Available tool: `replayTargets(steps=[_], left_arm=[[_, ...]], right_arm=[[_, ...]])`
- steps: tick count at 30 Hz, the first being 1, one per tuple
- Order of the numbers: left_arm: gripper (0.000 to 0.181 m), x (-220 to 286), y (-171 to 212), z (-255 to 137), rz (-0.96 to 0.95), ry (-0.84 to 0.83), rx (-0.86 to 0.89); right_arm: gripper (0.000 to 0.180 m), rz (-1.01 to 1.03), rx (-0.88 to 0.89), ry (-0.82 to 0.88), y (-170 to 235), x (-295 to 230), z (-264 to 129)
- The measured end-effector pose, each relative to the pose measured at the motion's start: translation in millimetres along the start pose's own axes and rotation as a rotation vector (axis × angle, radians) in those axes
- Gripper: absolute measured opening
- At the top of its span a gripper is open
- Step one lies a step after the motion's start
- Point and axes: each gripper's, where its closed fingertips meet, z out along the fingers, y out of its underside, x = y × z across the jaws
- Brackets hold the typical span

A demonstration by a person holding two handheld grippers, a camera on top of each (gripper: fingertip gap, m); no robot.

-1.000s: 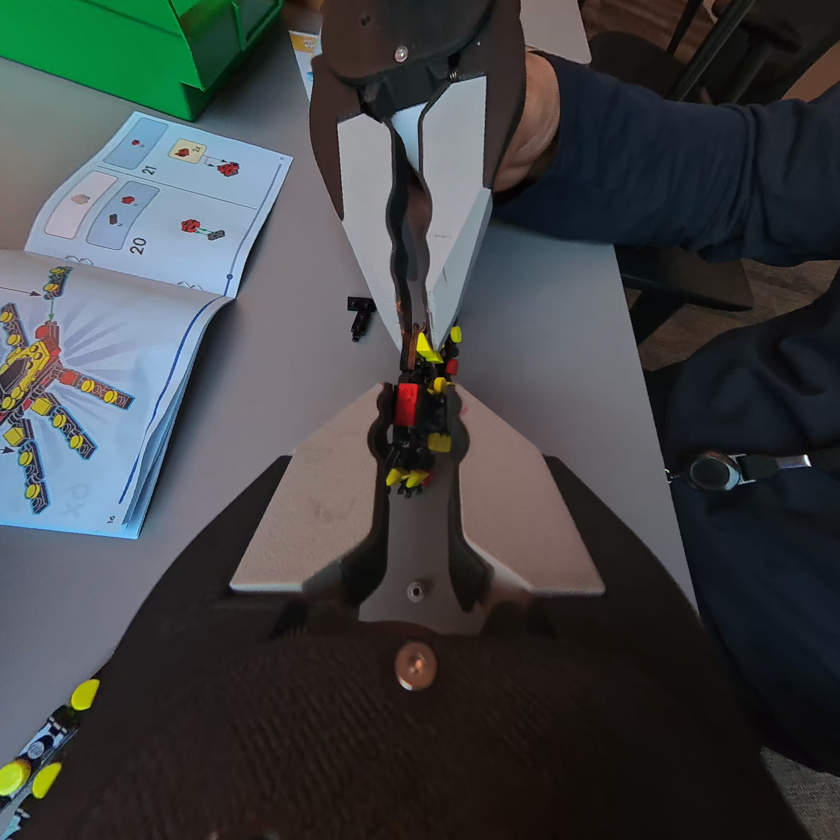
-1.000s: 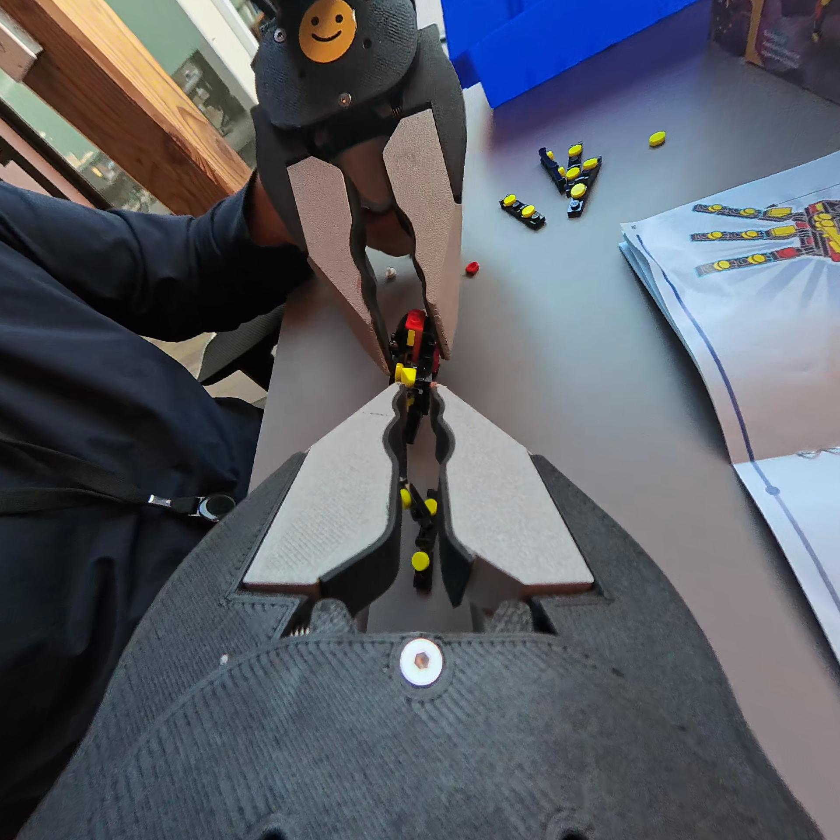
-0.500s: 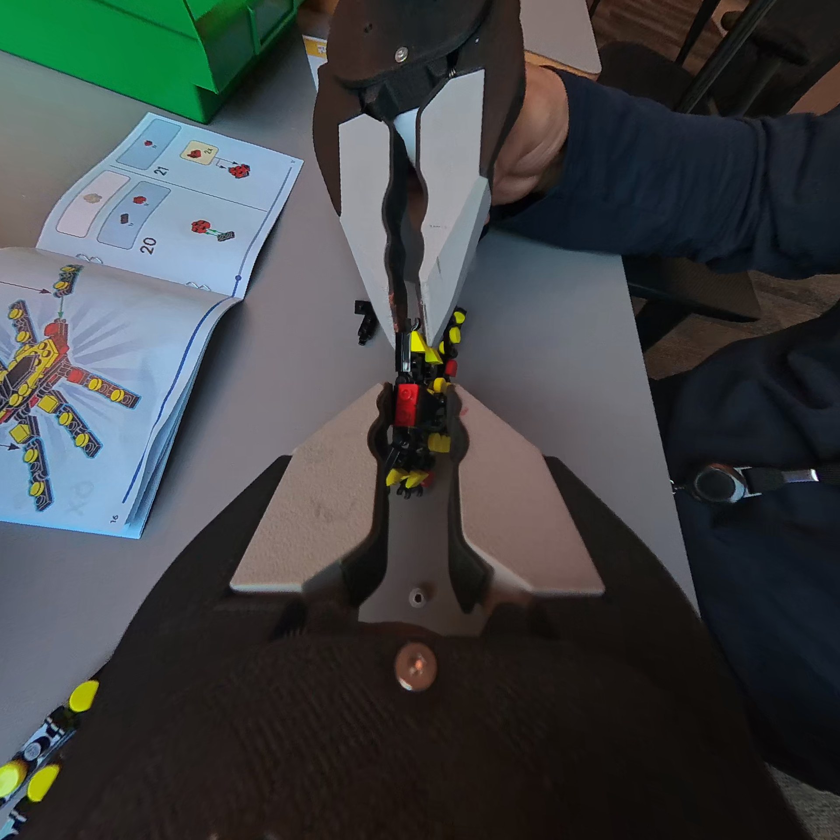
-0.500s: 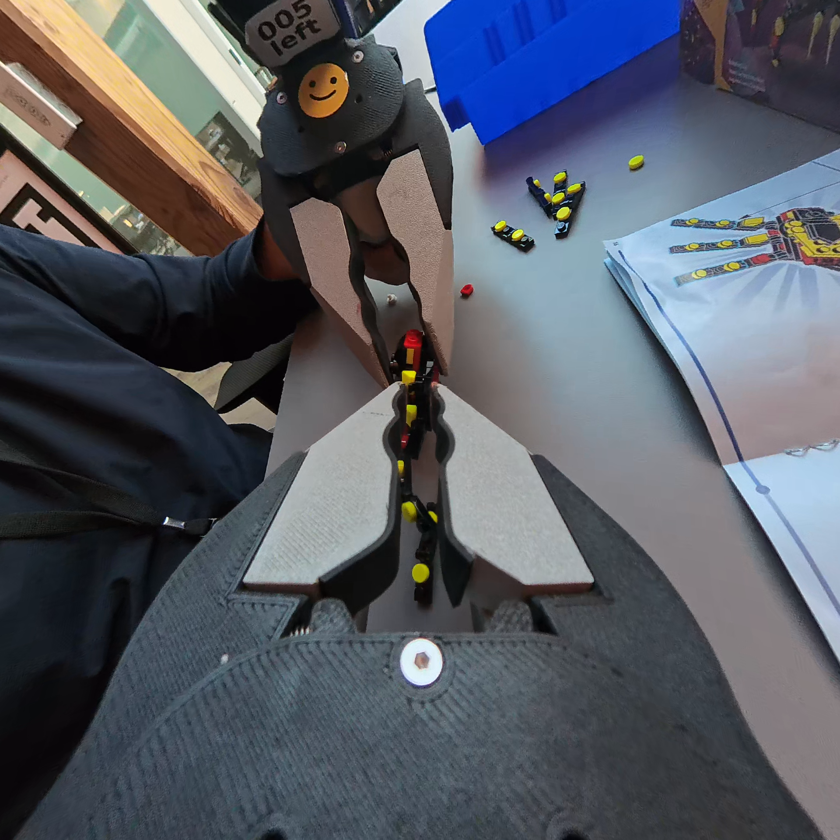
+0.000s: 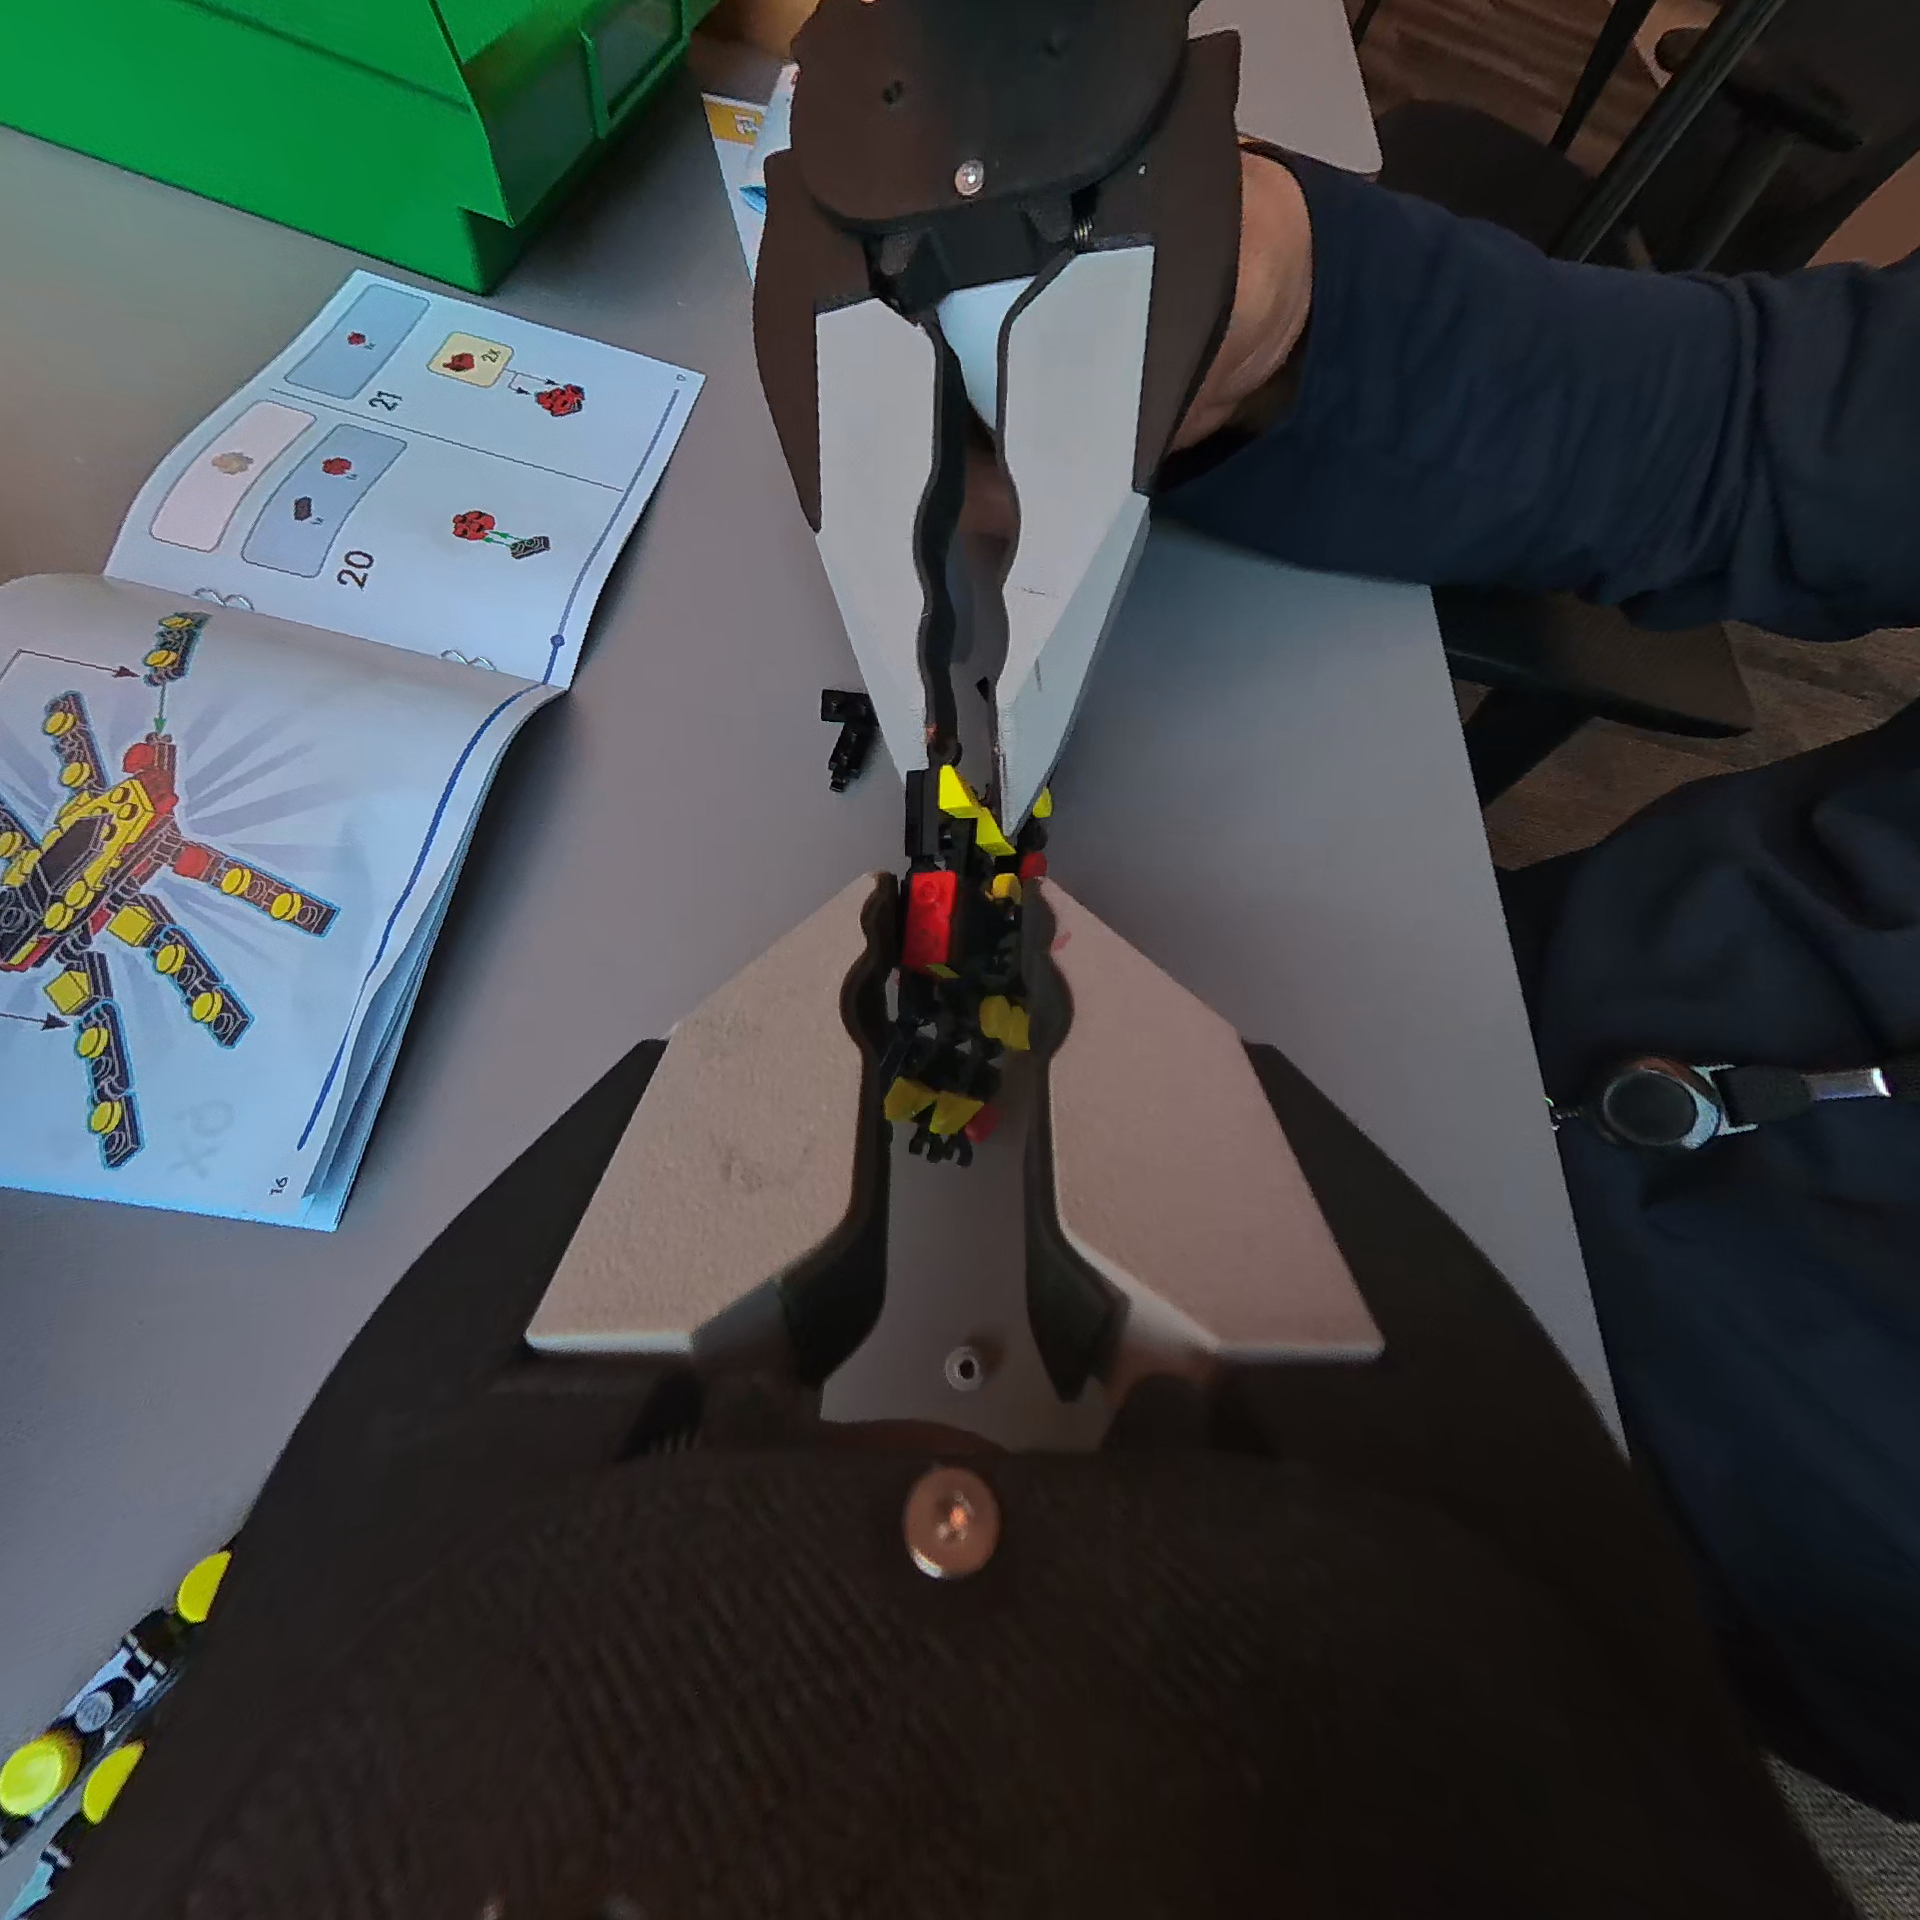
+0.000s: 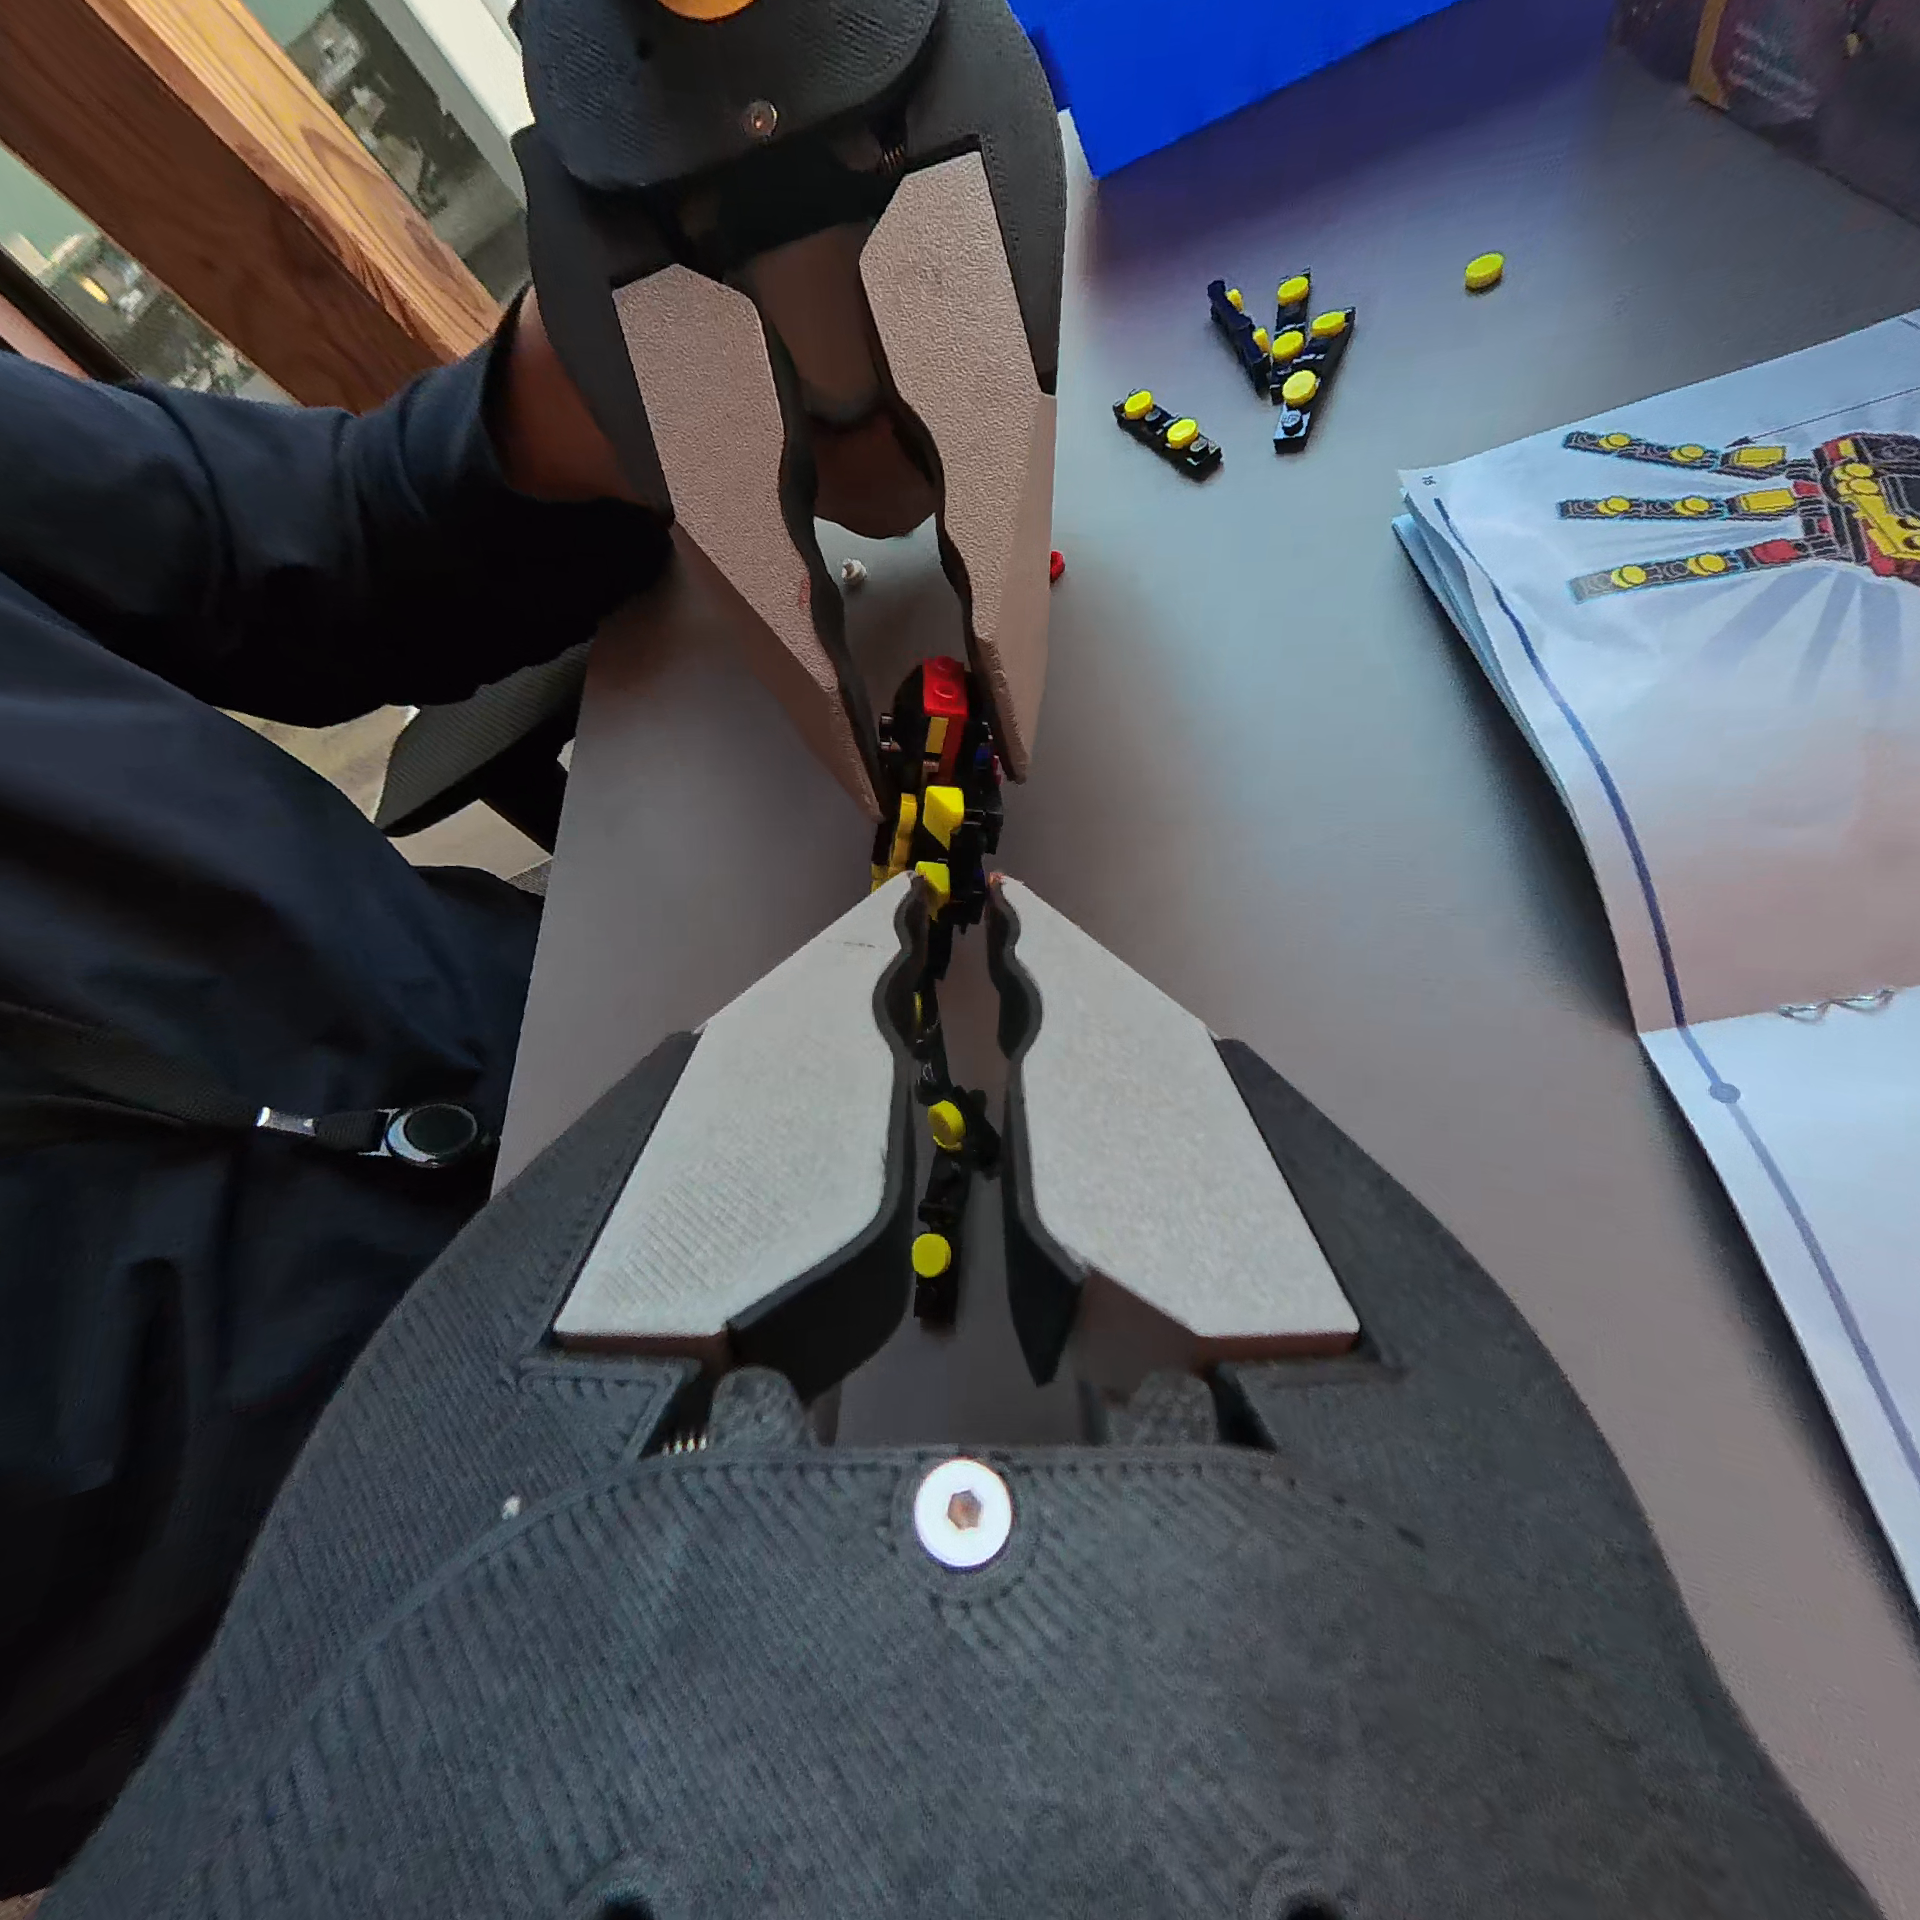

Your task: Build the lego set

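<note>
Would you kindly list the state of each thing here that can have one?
Left gripper: shut on the model.
Right gripper: shut on a leg.
Model: part-built, held off the table between both grippers.
Leg: black strip with yellow studs, lying between the right fingers, its tip at the model.
Booklet: open, flat on the table.
Spare legs: loose on the table, unattached.
Green bin: contents hidden.

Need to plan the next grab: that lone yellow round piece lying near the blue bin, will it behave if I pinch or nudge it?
The yellow round piece looks tiny and flat, so it probably slides rather than rolls. The table looks smooth, so pinching its low edge may be fiddly.
</note>
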Motion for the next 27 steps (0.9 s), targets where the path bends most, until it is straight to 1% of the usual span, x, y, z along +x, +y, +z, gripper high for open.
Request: replayTargets(steps=[6,11,15,17,22,23,25,27], left_arm=[[0.02,-1.3,2.2,1.6,0.005,-0.01,-0.012],[0.02,-0.3,-1.1,-1.4,-0.019,0.011,0.014],[0.02,-2.1,-4.6,-4.4,-0.033,0.013,0.039],[0.02,-1.0,-6.7,-4.2,-0.04,0.024,0.053],[0.02,-0.2,-10.4,-3.0,-0.015,0.012,0.07],[0.02,1.1,-11.8,-3.5,-0.011,0.016,0.077],[0.02,3.1,-13.5,-3.7,-0.01,0.023,0.084],[0.02,3.1,-12.1,-3.7,-0.003,0.016,0.072]], right_arm=[[0.007,-0.004,-0.025,0.008,4.9,1.5,3.9],[0.008,0.021,0.036,-0.017,-4.9,0.3,-4.9],[0.029,0.035,0.089,-0.02,-12.2,1.2,-19.4],[0.034,0.035,0.109,-0.026,-15.4,-0.1,-22.1],[0.026,0.026,0.04,-0.046,-5.3,-4.6,-9.2],[0.022,0.021,0.031,-0.055,-4.2,-6.3,-6.5],[0.009,0.004,0.03,-0.058,-4.6,-8.4,-3.4],[0.008,-0.013,0.027,-0.052,-4.1,-8.6,-3.4]])
